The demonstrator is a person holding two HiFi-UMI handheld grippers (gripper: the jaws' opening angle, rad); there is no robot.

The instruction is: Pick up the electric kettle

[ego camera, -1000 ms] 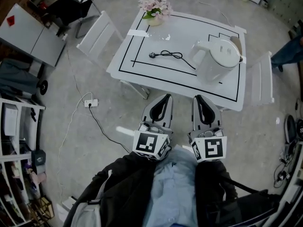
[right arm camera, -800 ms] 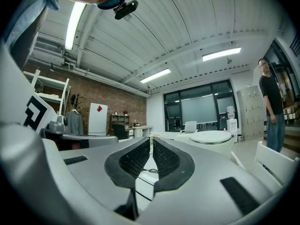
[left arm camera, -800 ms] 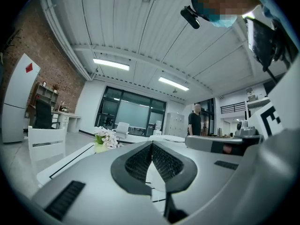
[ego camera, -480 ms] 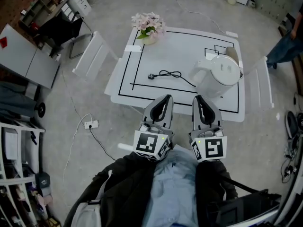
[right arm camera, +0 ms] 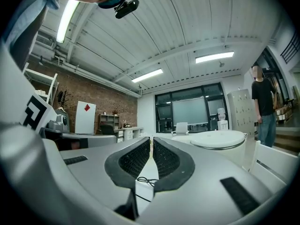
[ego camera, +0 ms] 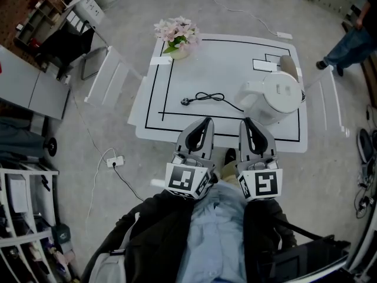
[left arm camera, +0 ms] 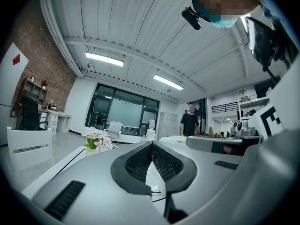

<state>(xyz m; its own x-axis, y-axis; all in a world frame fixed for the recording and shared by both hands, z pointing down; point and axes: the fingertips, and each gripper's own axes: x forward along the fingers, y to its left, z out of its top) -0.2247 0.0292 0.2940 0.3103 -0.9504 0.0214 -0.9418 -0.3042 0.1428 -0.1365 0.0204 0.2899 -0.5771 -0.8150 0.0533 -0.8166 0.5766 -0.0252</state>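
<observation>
A white electric kettle (ego camera: pixel 272 96) with a round lid stands at the right side of the white table (ego camera: pixel 177 128); its lid also shows in the right gripper view as the kettle (right arm camera: pixel 220 139). Its black cord with plug (ego camera: pixel 203 98) lies on the table to the kettle's left. My left gripper (ego camera: pixel 205 121) and right gripper (ego camera: pixel 246 121) hang side by side just short of the table's near edge, both shut and empty, pointing level at the table. The left gripper (left arm camera: pixel 152 143) and right gripper (right arm camera: pixel 152 138) show their jaws pressed together.
A pot of pink flowers (ego camera: pixel 175 35) stands at the table's far left corner. White chairs (ego camera: pixel 106 82) flank the table left and right (ego camera: pixel 327 102). A power strip (ego camera: pixel 115 161) with cable lies on the floor. A person (ego camera: pixel 352 40) stands at the far right. Shelves (ego camera: pixel 23 217) line the left.
Both grippers and I have moved toward the table; the table and kettle now sit nearer and more centred in the head view. The jaws stayed shut.
</observation>
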